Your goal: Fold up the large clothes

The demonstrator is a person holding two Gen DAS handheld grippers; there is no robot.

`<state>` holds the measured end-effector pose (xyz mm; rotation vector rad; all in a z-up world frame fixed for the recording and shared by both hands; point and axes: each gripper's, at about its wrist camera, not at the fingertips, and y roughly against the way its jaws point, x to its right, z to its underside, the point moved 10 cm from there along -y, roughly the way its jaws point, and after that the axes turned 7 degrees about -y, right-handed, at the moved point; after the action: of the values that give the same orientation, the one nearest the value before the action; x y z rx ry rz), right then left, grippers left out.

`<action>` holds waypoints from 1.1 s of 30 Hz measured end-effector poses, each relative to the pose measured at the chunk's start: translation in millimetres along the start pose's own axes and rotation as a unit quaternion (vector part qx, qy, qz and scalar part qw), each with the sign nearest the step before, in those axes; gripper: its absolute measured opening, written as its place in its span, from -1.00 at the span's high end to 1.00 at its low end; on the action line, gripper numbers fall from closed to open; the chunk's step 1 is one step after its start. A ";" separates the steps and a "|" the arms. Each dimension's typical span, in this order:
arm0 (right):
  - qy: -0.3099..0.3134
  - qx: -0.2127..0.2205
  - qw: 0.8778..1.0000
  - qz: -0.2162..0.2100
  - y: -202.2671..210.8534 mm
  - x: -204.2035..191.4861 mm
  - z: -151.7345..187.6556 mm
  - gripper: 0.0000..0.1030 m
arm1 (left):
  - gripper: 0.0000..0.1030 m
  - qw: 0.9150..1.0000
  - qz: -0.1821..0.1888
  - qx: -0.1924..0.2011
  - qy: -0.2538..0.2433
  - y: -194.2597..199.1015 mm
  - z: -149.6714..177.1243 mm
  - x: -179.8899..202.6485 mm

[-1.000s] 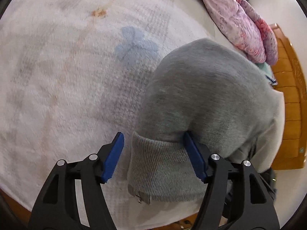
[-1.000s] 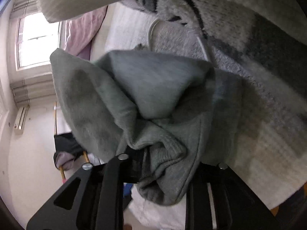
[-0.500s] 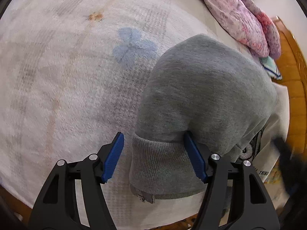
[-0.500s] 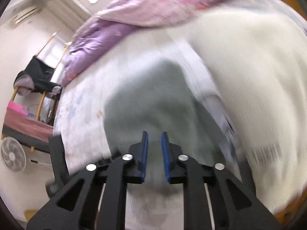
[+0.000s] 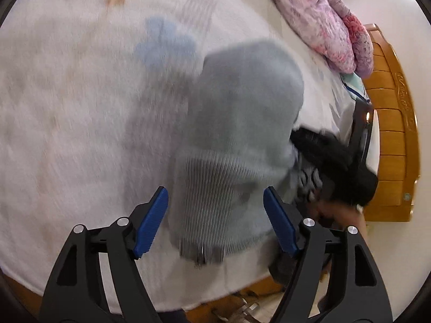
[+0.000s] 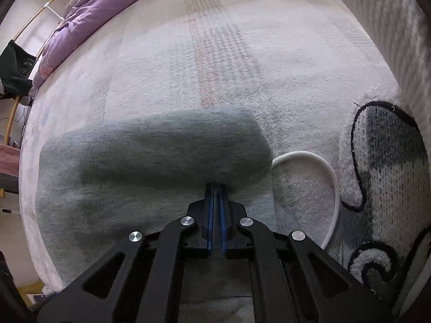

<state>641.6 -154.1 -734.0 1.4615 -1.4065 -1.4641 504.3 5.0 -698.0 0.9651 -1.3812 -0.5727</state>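
Left claw: its blue pads stand apart on either side of the ribbed cuff and are opening; neither pad presses on the cloth, so the cuff is released.
Grey sweater: lies on the bed, its sleeve folded over into a rounded bundle, the ribbed cuff nearest the bed's front edge. The picture is smeared by motion, so fine creases cannot be read.
Pink quilt: bunched at the far right of the bed, well apart from the sweater.
Right claw: clenched, pads together with no cloth visibly caught; the tips sit at the edge of the grey fold, whether touching it cannot be told.
White cord: loops just beside the grey fold on the right.
Patterned knit: a black-and-white piece at the right, beside the cord.
Step in hand: likely laying the sleeve down and pressing the fold flat.
Doing it well: the left claw should lift clear straight up so the pads do not drag the cuff back open; the closed right claw can stroke along the fold from crease to edge, keeping off the cord.
Risk: the thick bundle may spring open once let go.
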 end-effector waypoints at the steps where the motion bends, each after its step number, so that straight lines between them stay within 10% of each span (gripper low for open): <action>1: 0.000 0.000 1.000 0.000 4.0 3.3 0.5 0.95 | -0.43 1.000 0.009 -0.008 0.010 -4.6 6.9 -0.7; 10: 0.038 -0.004 0.999 0.023 63.6 16.5 52.1 0.87 | -0.57 0.999 -0.003 -0.008 0.040 -32.3 4.5 -10.1; 17: 0.001 -0.090 0.996 0.008 45.6 44.6 141.0 0.87 | -0.57 0.999 0.011 -0.011 0.042 -31.6 10.2 -13.0; 25: -0.049 -0.078 0.996 -0.016 31.0 50.1 139.0 0.96 | -0.72 0.997 0.025 -0.020 0.066 -51.1 25.7 -21.7; 28: -0.078 -0.061 0.995 -0.025 42.3 49.9 141.7 0.87 | -0.39 0.998 0.006 -0.010 0.057 -49.0 21.1 -21.3; 31: -0.153 -0.036 0.986 -0.057 62.7 55.1 147.2 0.58 | 0.07 1.000 0.000 -0.002 0.031 -34.6 18.1 -15.3; 33: -0.209 -0.015 0.975 -0.077 75.4 61.1 151.6 -0.05 | 0.18 1.000 -0.005 0.010 0.019 -20.5 13.3 -9.8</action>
<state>467.6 -192.2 -708.2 1.3154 -1.5288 -1.9697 493.9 -0.7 -721.6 0.9937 -1.3507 -0.5460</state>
